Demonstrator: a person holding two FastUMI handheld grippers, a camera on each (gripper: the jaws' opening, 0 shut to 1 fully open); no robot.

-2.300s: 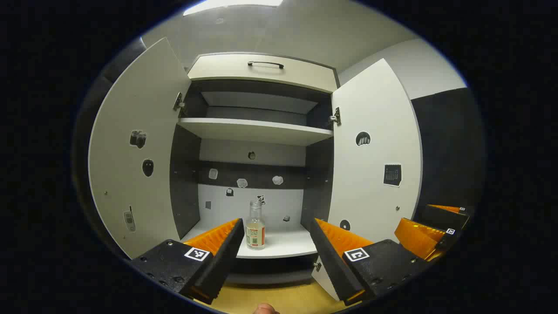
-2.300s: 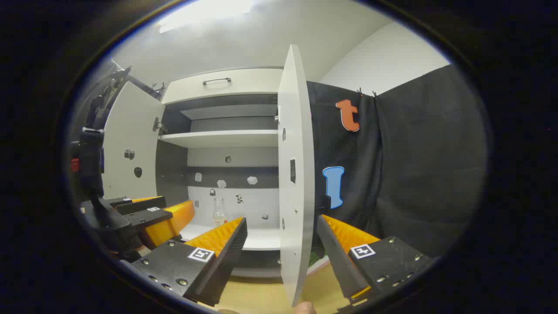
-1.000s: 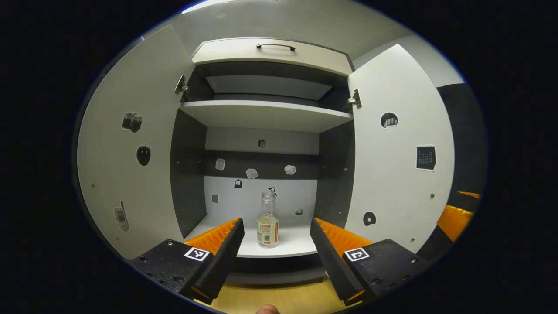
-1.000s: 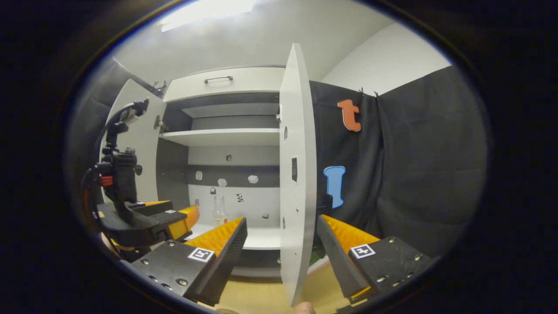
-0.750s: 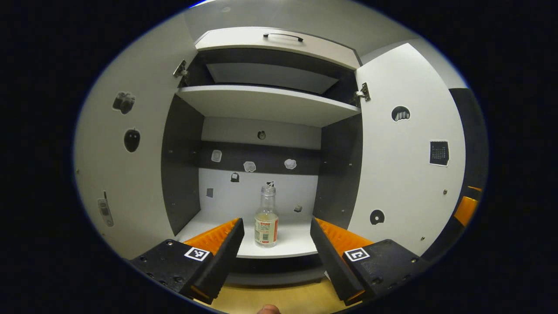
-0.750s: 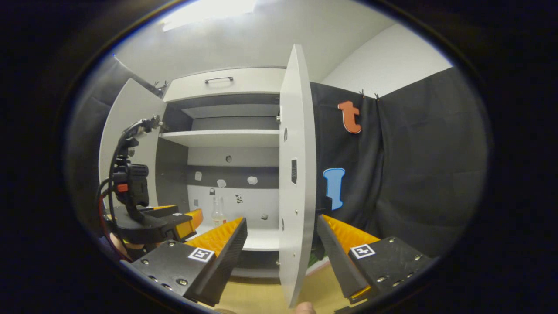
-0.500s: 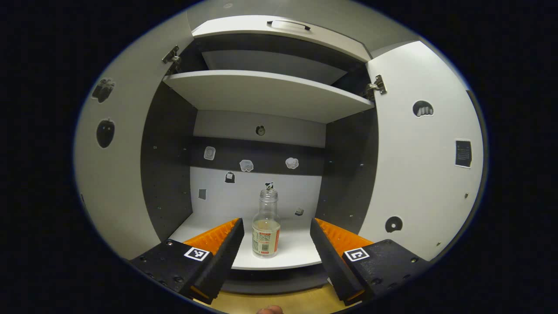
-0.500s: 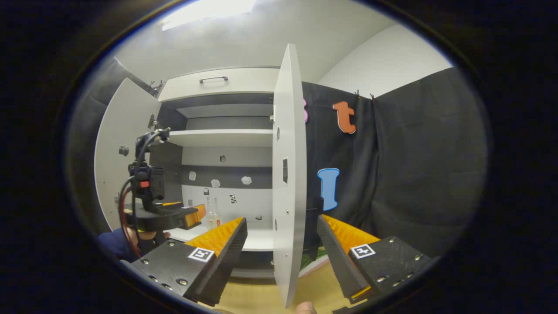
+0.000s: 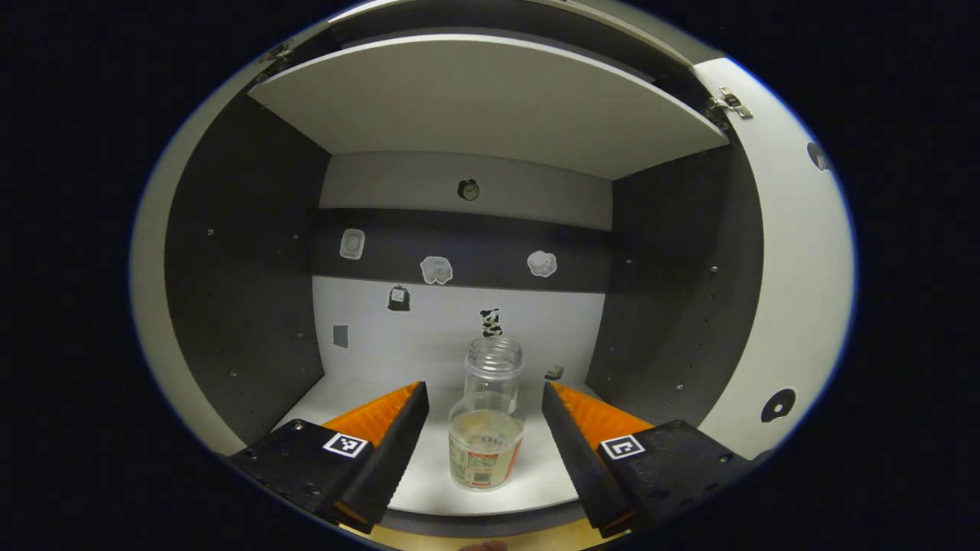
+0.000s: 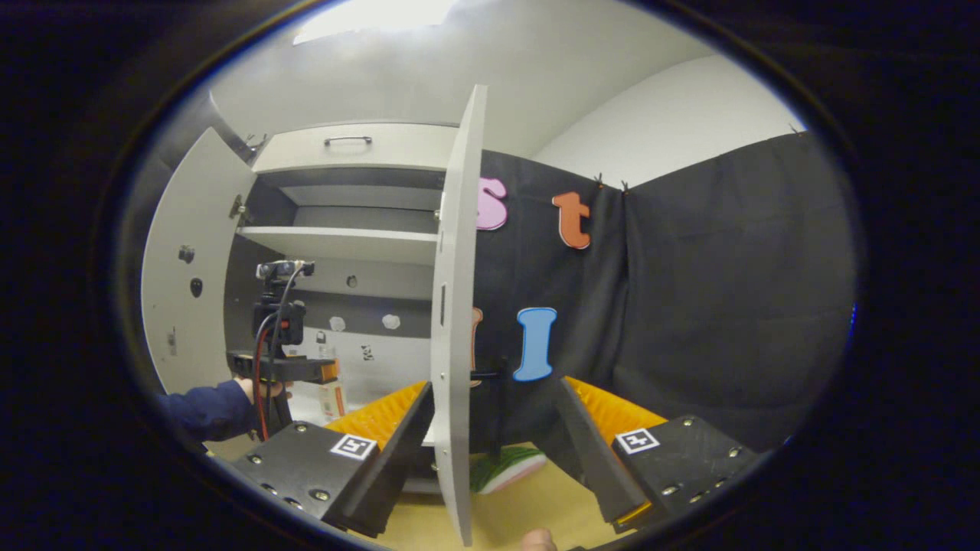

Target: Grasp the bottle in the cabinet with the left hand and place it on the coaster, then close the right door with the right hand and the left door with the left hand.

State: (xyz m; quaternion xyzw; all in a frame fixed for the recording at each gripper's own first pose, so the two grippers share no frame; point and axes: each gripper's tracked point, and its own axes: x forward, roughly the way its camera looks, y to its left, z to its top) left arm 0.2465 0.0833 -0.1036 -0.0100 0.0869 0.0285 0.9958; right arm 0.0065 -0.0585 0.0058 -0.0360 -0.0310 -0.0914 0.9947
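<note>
Cabinet shelf point(image 9: 429, 398): one bottle point(image 9: 485, 436).

Bottle point(image 9: 486, 440) upright on shelf point(image 9: 429, 474) (near front).

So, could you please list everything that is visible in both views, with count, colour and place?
bottle: one, clear glass with a label, upright on the lower cabinet shelf, between the left tongs' fingers, not yet touched.
upper shelf: one, white, above the bottle.
stickers: several, small, on the back wall.
right door: one, white, open, edge-on.
left door: one, white, open.
coaster: one, green and white, on the wooden table behind the right door.
left tongs: open.
right tongs: open.
sleeve: dark blue.
</note>
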